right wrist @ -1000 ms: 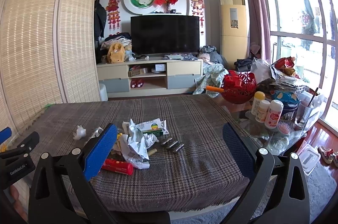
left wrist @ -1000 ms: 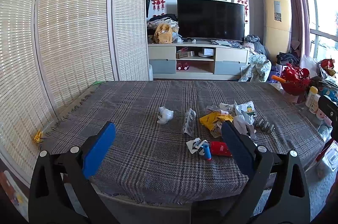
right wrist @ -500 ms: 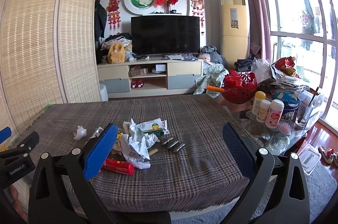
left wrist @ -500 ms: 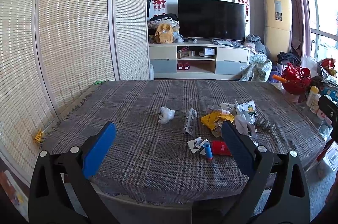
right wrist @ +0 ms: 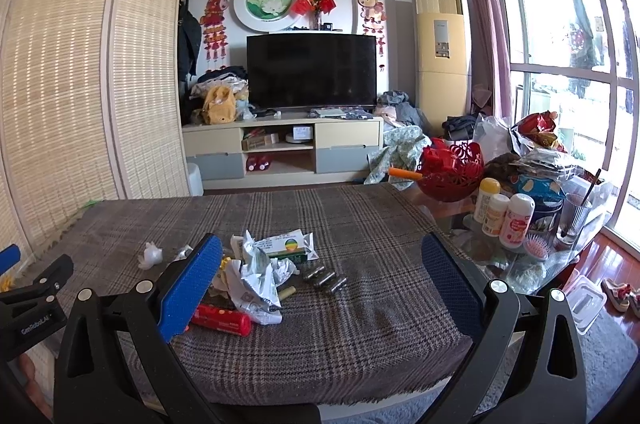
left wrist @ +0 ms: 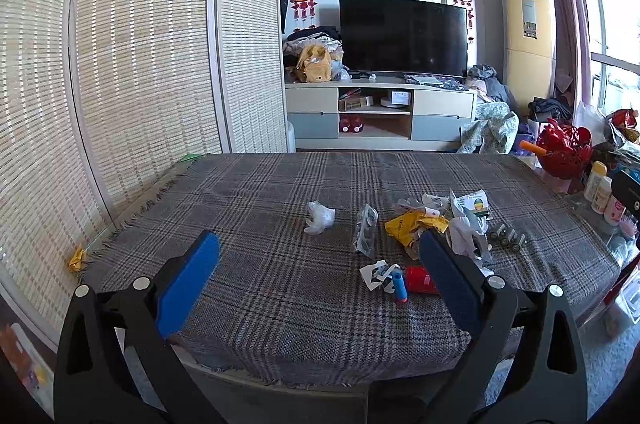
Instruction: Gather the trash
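Trash lies on a plaid tablecloth (left wrist: 280, 192): a crumpled white tissue (left wrist: 319, 217), a clear wrapper (left wrist: 366, 230), a yellow wrapper (left wrist: 412, 226), crumpled white paper (right wrist: 260, 274), a green-labelled packet (right wrist: 290, 248), a red tube (right wrist: 222, 318), a blue cap (left wrist: 399, 287) and several dark batteries (right wrist: 324, 278). My left gripper (left wrist: 320, 282) hangs open over the near table edge, nothing between its blue pads. My right gripper (right wrist: 322, 284) is open too, above the near edge, with the pile just left of its centre.
A glass side table (right wrist: 520, 264) at the right carries bottles (right wrist: 506, 216), a red basket (right wrist: 452, 170), a hairbrush and bags. Woven blinds (left wrist: 120, 64) line the left. A TV (left wrist: 402, 40) on a cabinet stands beyond the table.
Both views have barely shifted; the grippers stay open and the trash has not moved.
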`<state>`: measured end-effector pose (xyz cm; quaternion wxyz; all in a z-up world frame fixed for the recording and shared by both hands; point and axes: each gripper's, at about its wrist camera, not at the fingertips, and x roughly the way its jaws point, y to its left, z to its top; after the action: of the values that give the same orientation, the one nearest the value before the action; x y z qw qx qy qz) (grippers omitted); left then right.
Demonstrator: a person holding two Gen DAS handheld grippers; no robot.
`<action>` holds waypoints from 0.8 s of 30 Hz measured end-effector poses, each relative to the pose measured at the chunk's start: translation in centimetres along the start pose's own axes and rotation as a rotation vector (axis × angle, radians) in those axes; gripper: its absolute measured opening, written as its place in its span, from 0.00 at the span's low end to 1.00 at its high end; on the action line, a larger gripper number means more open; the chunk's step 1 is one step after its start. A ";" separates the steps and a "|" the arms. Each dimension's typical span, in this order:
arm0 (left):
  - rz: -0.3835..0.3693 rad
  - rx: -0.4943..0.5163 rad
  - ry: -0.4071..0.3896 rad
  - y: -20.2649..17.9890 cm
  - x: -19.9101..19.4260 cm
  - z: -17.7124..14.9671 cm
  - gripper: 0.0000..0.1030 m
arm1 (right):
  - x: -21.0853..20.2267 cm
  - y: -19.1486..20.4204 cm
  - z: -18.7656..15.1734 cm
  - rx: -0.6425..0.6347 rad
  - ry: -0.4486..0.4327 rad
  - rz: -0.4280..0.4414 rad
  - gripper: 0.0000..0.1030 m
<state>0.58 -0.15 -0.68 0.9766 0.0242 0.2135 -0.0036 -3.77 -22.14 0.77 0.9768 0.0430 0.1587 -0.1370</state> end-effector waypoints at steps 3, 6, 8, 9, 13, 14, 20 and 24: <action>-0.009 -0.003 -0.002 0.1 0.2 -0.1 0.92 | 0.6 -0.2 0.0 0.006 0.020 -0.012 0.97; -0.002 0.002 0.007 0.1 0.8 -0.2 0.92 | 1.6 -0.7 -0.1 0.021 0.052 -0.008 0.97; -0.004 0.010 0.019 0.0 1.3 -0.4 0.92 | 2.3 -1.2 -0.4 0.033 0.070 0.002 0.97; -0.007 0.016 0.026 -0.1 1.6 -0.5 0.92 | 2.7 -1.5 -0.5 0.041 0.081 0.004 0.97; -0.012 0.020 0.054 -0.2 2.7 -1.1 0.92 | 4.3 -2.1 -1.4 0.055 0.120 0.017 0.97; -0.013 0.017 0.061 -0.2 2.9 -1.3 0.92 | 4.7 -2.2 -1.7 0.058 0.132 0.024 0.97; -0.013 0.045 0.132 -1.0 5.6 -2.9 0.92 | 7.3 -1.3 -3.5 0.013 0.188 0.062 0.97; -0.012 0.079 0.177 -1.6 7.1 -4.3 0.92 | 9.2 -0.3 -4.7 -0.012 0.224 0.127 0.97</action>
<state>5.20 -1.57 -7.62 0.9521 0.0614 0.2990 -0.0158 3.09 -24.17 -6.65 0.9600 0.0622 0.2643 -0.0685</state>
